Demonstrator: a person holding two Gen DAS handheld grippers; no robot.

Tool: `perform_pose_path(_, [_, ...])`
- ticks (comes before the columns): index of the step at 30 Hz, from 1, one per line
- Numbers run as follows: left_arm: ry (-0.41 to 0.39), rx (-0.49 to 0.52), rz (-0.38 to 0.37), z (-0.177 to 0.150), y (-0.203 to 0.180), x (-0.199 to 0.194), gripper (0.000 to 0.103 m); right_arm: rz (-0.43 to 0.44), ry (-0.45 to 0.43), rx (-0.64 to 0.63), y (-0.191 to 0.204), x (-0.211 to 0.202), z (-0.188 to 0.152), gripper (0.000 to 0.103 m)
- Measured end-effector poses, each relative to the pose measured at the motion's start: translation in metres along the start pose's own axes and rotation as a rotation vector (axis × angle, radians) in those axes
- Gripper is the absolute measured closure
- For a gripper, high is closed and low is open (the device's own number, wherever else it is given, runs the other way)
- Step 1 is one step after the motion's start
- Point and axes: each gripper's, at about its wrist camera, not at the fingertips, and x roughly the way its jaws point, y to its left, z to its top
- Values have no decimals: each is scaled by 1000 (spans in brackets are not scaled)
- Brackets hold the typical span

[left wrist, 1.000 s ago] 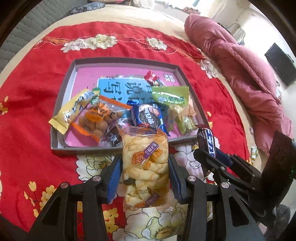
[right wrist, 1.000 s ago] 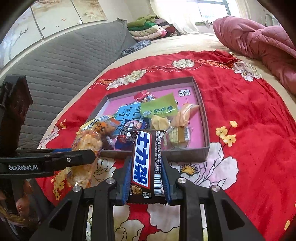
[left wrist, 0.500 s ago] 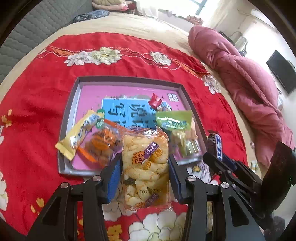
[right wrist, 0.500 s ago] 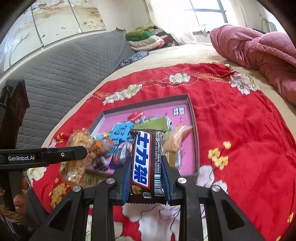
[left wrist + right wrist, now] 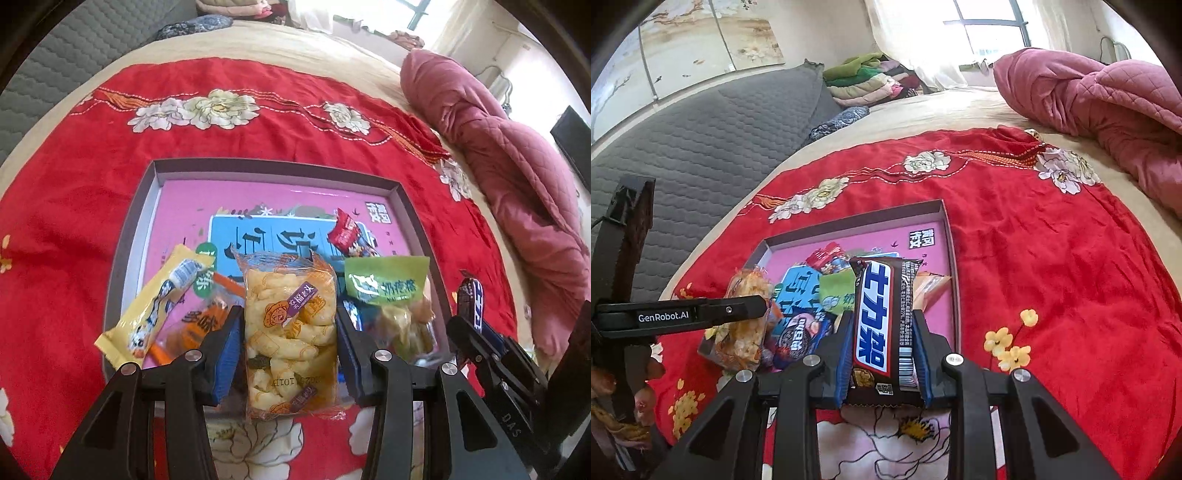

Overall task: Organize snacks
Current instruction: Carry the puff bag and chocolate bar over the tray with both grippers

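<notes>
Jaws clamp puff bag [image 5: 290, 332] left, chocolate bar [image 5: 882, 317] right, above tray [image 5: 129, 236].

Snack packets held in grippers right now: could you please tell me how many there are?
2. The clear packet of yellow puffed sticks sits in the left gripper; the brown, blue-lettered chocolate bar sits in the right gripper. Neither hides another.

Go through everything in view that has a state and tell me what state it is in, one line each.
left gripper: shut on the puffed snack bag.
puffed snack bag: sealed, held upright above the tray's near edge.
right gripper: shut on the chocolate bar.
chocolate bar: wrapped, held lengthwise between the jaws.
tray: open-topped, far half bare, near half crowded.
yellow packet: sealed, overhanging the tray's near-left rim.
green packet: sealed, lying in the tray.
</notes>
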Motion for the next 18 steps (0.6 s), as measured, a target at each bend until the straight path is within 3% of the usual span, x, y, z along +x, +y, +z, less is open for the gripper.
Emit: perform_pose_path(18, [14,7,7,-1,-6,15,53,-21,44,12,-5,24,2,73])
